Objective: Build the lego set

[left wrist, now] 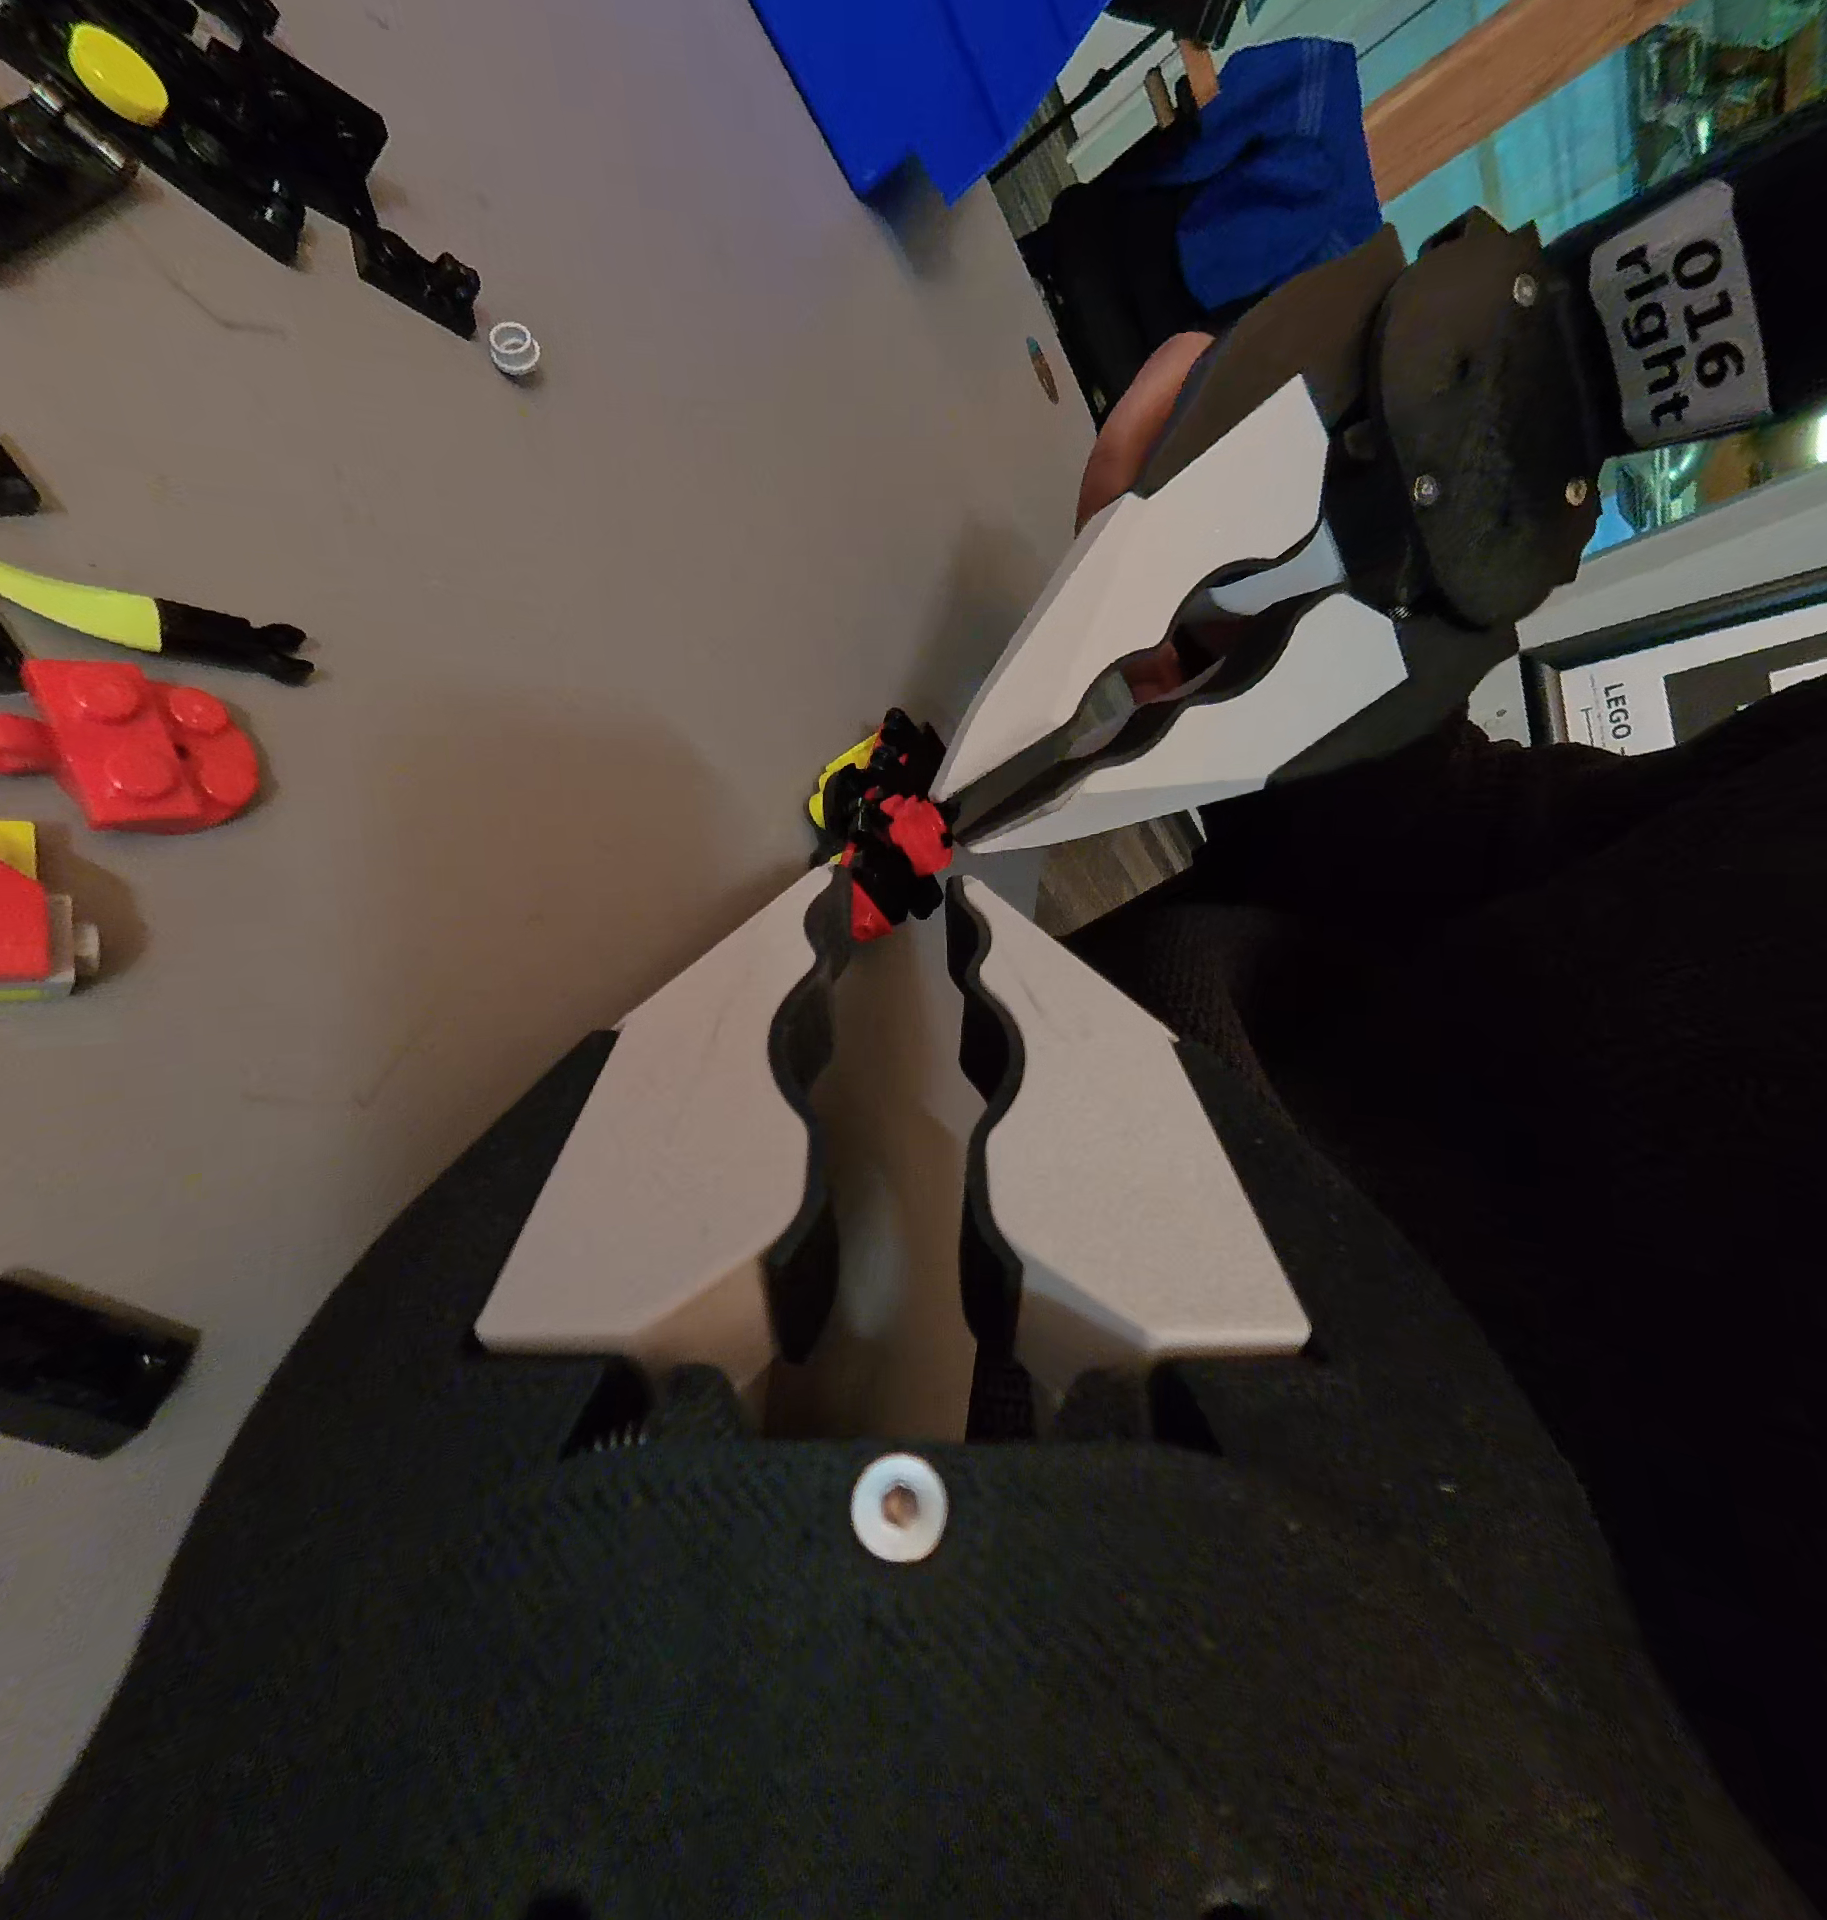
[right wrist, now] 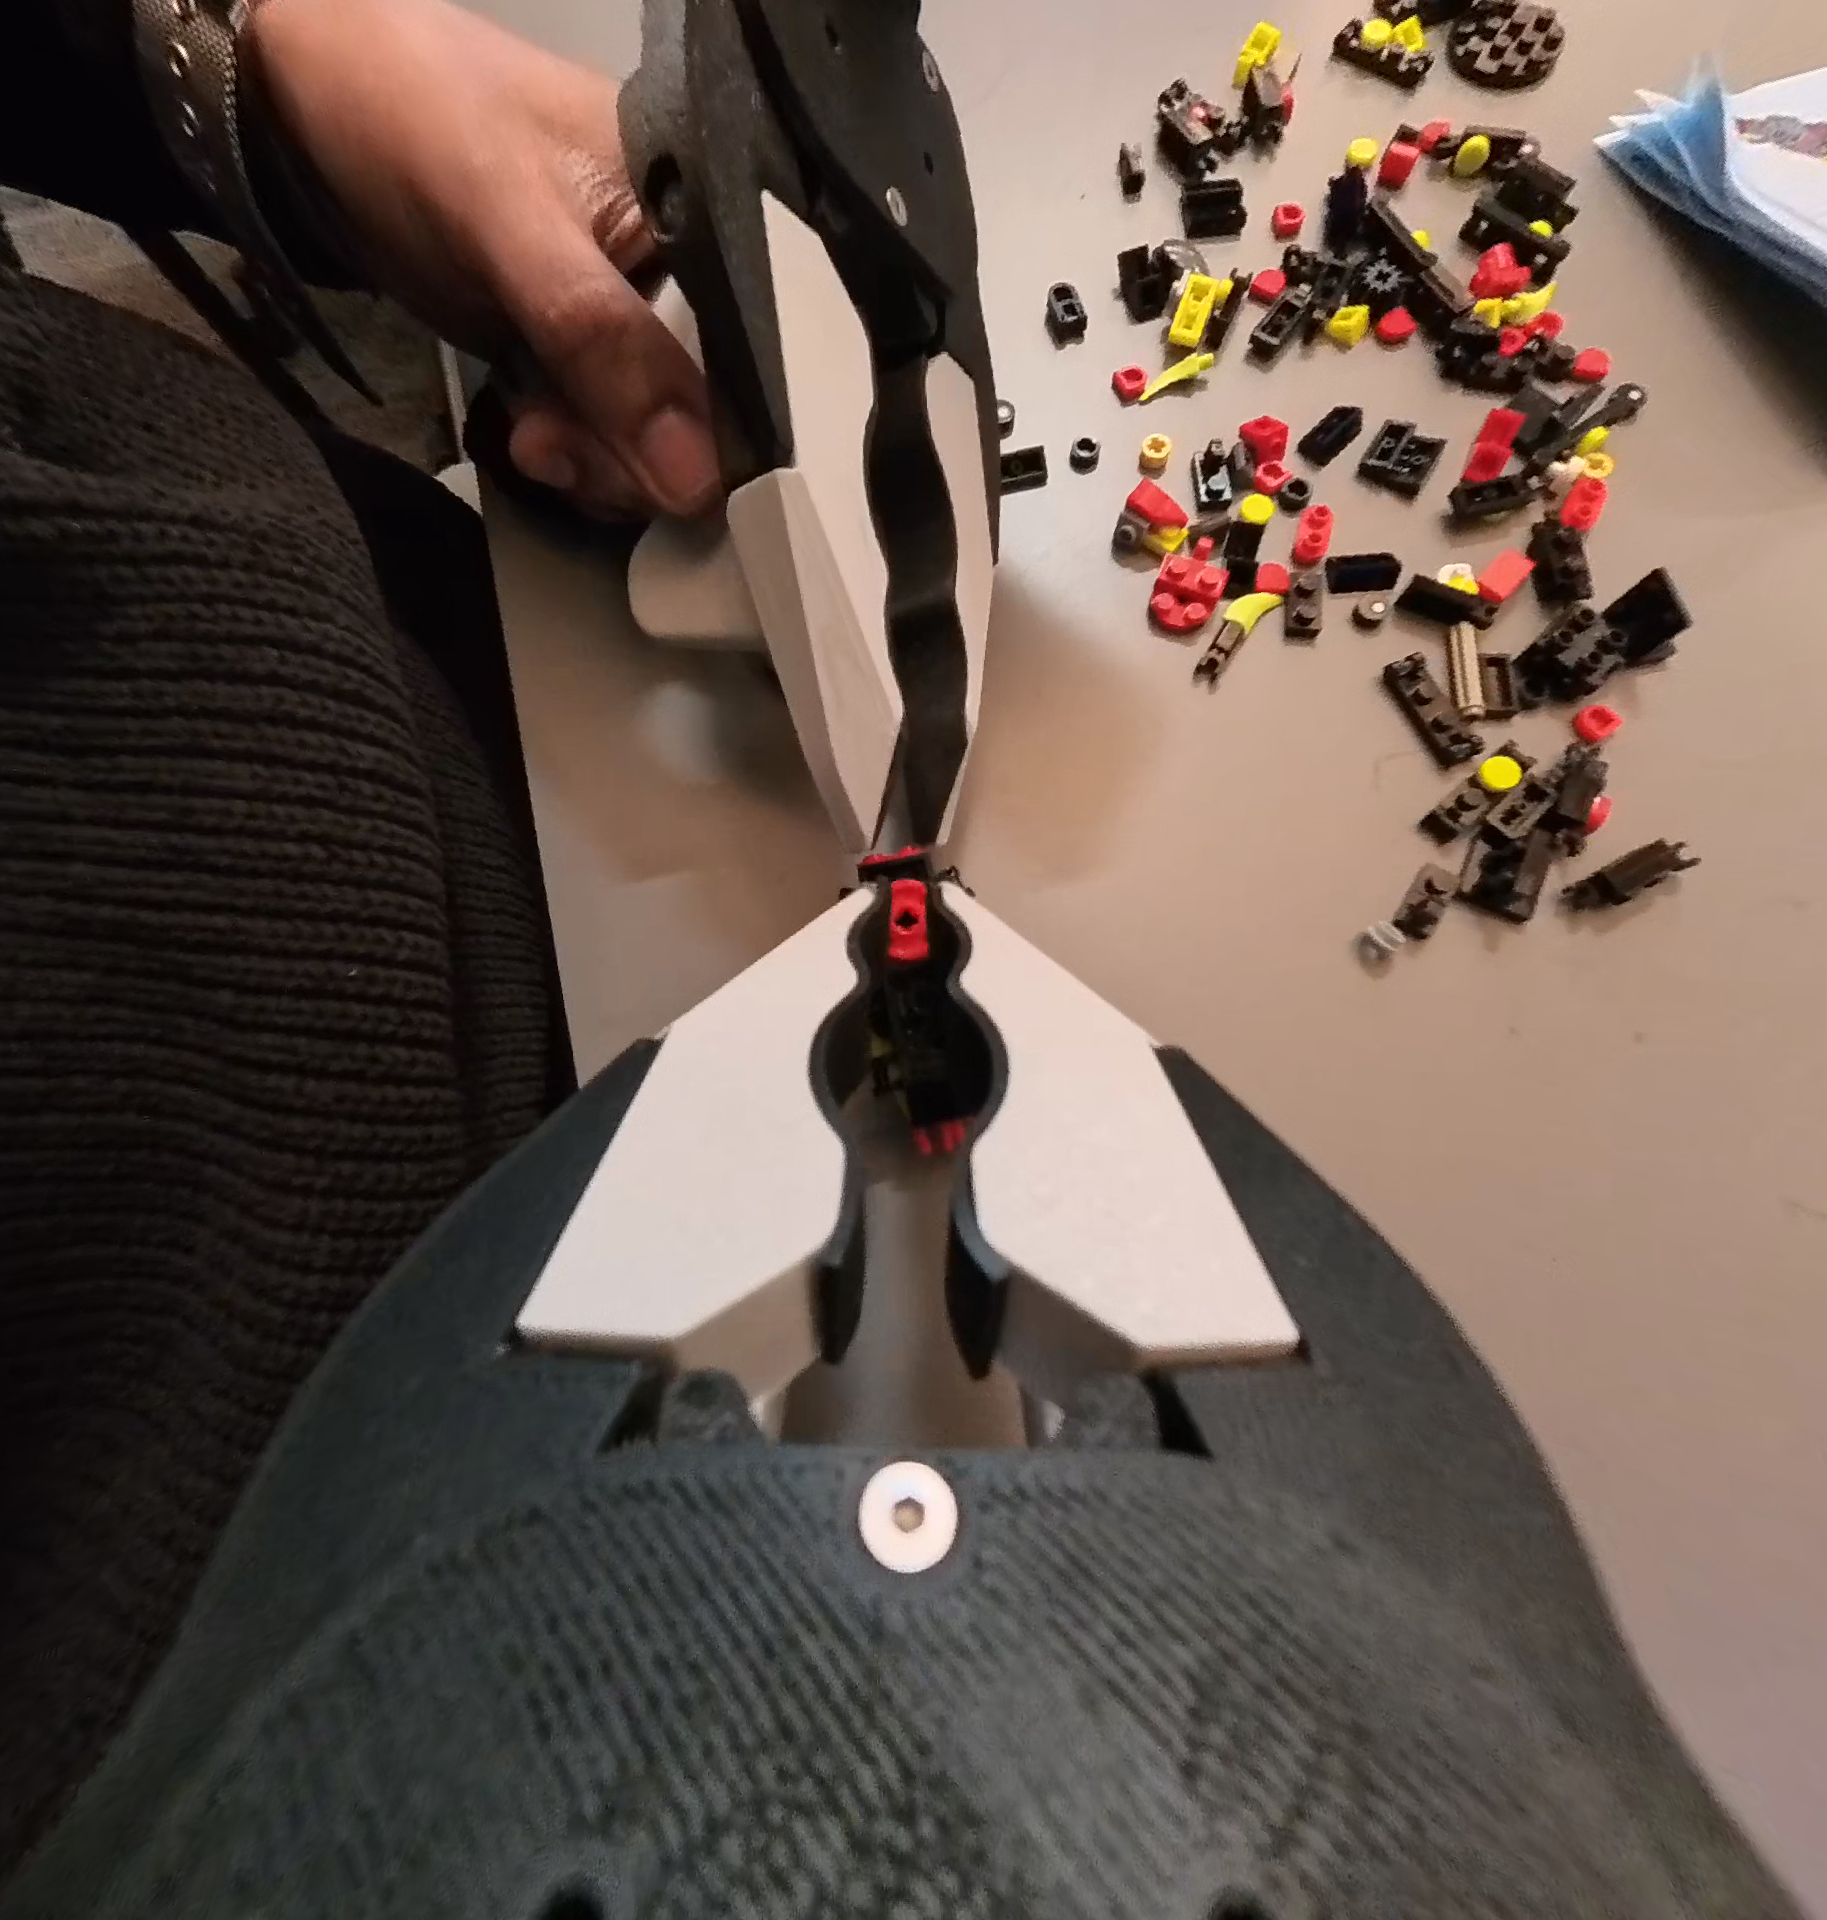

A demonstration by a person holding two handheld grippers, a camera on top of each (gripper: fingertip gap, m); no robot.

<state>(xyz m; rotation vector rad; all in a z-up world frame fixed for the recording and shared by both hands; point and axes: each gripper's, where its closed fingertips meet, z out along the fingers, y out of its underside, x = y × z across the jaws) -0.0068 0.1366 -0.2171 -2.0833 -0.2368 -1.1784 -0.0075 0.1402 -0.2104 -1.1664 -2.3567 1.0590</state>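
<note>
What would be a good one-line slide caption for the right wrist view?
Two handheld grippers meet tip to tip over a small red-and-black brick assembly, loose bricks scattered on the grey table.

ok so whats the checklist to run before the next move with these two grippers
1. Right gripper closed on the small red piece: ok.
2. Left gripper around the brick assembly: one pad touches it; the other pad's contact, cannot tell.
3. Red piece meets the assembly: ok, touching; fully seated, cannot tell.
4. Assembly lifted off the table: cannot tell.
5. Loose bricks lie apart from both grippers: ok.
</note>
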